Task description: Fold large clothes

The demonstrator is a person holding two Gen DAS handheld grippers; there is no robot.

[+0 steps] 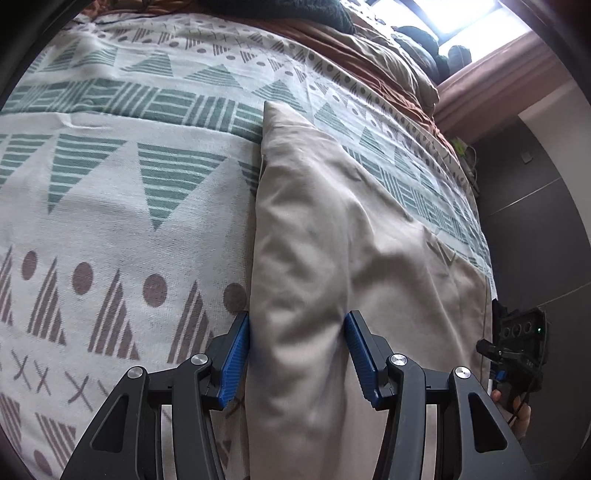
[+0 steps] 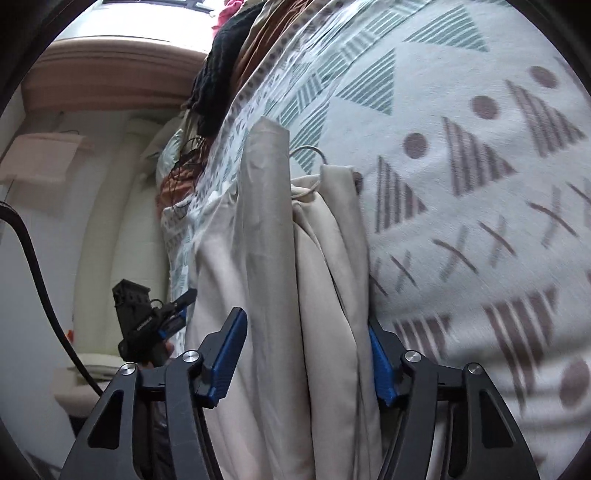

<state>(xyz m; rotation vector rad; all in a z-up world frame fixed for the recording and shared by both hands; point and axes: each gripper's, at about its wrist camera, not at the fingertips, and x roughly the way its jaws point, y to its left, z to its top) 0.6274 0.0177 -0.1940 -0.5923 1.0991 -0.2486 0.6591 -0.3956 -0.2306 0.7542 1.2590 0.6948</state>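
A beige garment, seemingly trousers, lies lengthwise on a bed, spread over a patterned blanket printed with green striped triangles, brown dots and crosses. The left gripper straddles a raised fold of the cloth at its near end, blue pads pressing the ridge from both sides, clamped on the fabric. From the right wrist view, the right gripper brackets the bunched, folded layers of the same garment; the right-hand pad is partly hidden behind the cloth, the other pad stands just beside it, and whether they press cannot be told. A thin cord loops out at the garment's far end. Beyond the blanket, rust-brown bedding and dark clothing pile up near a bright window. Each view catches the other handheld gripper off the bed's edge, a hand around its grip.
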